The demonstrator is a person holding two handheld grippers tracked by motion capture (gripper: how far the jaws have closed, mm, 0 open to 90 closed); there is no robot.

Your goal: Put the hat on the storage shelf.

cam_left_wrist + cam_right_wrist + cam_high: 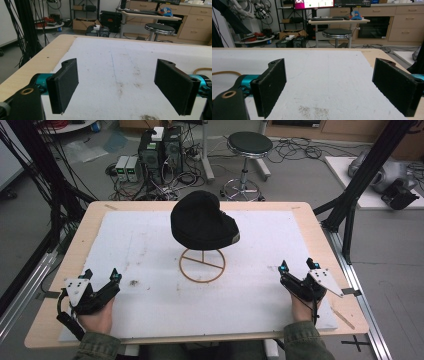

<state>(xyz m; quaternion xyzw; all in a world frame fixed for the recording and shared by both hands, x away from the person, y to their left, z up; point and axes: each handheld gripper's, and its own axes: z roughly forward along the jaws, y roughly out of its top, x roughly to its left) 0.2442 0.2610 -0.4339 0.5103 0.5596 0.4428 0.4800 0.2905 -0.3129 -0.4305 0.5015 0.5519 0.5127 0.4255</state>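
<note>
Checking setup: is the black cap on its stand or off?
On: the black cap sits atop the wire stand, above the mat.

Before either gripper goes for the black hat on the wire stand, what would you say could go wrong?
1. The black hat sits on a thin wire stand with a ring base; a sideways pull might tip the stand.
2. Both the left gripper and the right gripper rest open near the table's near edge, far from the hat, so a long reach could clip the stand first.
3. The soft hat may sag from a one-sided grasp.
</note>
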